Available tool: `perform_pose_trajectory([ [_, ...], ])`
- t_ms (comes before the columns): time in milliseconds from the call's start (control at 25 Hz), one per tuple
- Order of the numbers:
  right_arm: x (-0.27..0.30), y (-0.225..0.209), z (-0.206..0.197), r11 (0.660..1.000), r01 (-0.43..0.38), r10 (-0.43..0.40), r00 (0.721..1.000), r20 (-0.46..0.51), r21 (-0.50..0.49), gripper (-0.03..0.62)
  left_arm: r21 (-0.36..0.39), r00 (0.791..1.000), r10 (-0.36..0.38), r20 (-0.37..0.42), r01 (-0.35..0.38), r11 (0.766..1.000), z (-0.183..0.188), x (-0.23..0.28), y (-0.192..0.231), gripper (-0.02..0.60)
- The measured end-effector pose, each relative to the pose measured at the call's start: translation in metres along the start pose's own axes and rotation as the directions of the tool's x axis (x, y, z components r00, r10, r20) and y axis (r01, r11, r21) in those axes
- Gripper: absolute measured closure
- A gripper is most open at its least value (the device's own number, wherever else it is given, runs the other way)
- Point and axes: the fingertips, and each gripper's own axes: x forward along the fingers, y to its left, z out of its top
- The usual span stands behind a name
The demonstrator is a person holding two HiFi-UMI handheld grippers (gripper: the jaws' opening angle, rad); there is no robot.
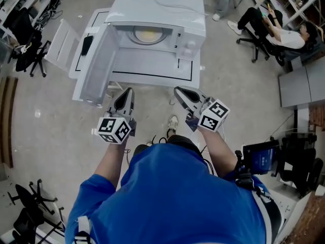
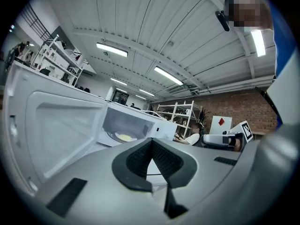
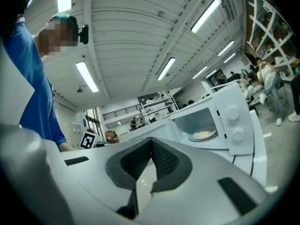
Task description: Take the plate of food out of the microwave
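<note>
A white microwave (image 1: 157, 9) stands on a low white table (image 1: 152, 71) with its door (image 1: 96, 65) swung open to the left. Inside, a plate of yellow food (image 1: 149, 34) rests on the turntable; it also shows as the plate (image 2: 124, 137) in the left gripper view and the plate (image 3: 204, 135) in the right gripper view. My left gripper (image 1: 127, 92) and right gripper (image 1: 179, 91) hover side by side in front of the table's near edge, well short of the cavity. Both are shut and empty: left gripper (image 2: 151, 140), right gripper (image 3: 151, 139).
The open door (image 2: 61, 125) juts toward me on the left of the cavity. The control knobs (image 3: 233, 123) sit to the right of the opening. A seated person (image 1: 274, 29) and office chairs (image 1: 25, 47) are farther off. Shelving (image 2: 180, 116) stands behind.
</note>
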Motion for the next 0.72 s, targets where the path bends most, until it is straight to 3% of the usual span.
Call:
perform_pose_trajectory([
  [240,0.03,-0.042,0.011,0.995,-0.05,0.043,0.995,-0.094,-0.082,0.595,0.036,0.998,0.061,-0.023,-0.06,0.998,0.001,0.06,0.023,0.571],
  [560,0.045,-0.082,0.011,0.988,-0.13,0.115,0.981,-0.158,-0.084,0.595,0.136,0.985,0.169,-0.046,-0.161,0.978,-0.003,0.127,0.057,0.572],
  [720,0.047,-0.095,0.012,0.99,-0.122,0.108,0.979,-0.175,-0.072,0.595,0.191,0.977,0.199,-0.07,-0.183,0.964,-0.005,0.155,0.077,0.571],
])
